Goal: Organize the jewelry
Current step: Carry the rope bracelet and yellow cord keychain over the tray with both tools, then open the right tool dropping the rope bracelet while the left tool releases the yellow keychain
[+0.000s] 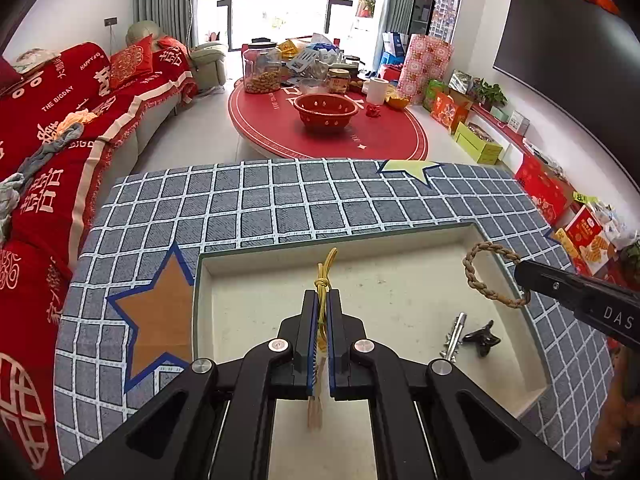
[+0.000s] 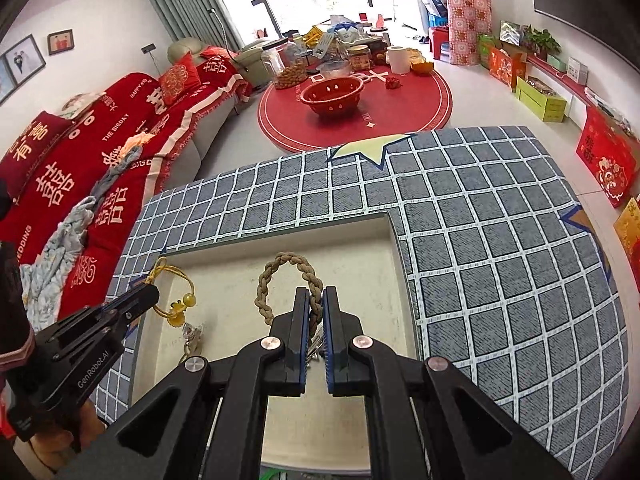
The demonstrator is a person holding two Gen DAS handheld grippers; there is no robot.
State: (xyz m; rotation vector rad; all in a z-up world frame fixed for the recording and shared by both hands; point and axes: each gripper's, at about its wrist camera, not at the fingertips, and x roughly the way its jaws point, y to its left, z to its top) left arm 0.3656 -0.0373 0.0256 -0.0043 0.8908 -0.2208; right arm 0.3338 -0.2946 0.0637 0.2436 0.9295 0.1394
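My left gripper (image 1: 323,296) is shut on a yellow cord bracelet (image 1: 325,272) and holds it above the white tray (image 1: 224,264); in the right wrist view the bracelet (image 2: 176,288) hangs from it with a yellow bead and charm. My right gripper (image 2: 315,294) is shut on a braided tan rope bracelet (image 2: 276,276), which also shows in the left wrist view (image 1: 486,276) over the tray's right rim. A silver hair clip (image 1: 456,334) and a dark hair claw (image 1: 482,338) lie in the tray.
The tray sits on a table covered by a grey checked cloth (image 1: 280,200) with star patches. Beyond stand a red sofa (image 1: 60,120), a round red table (image 1: 328,120) with a bowl and jars, and boxes along the right wall.
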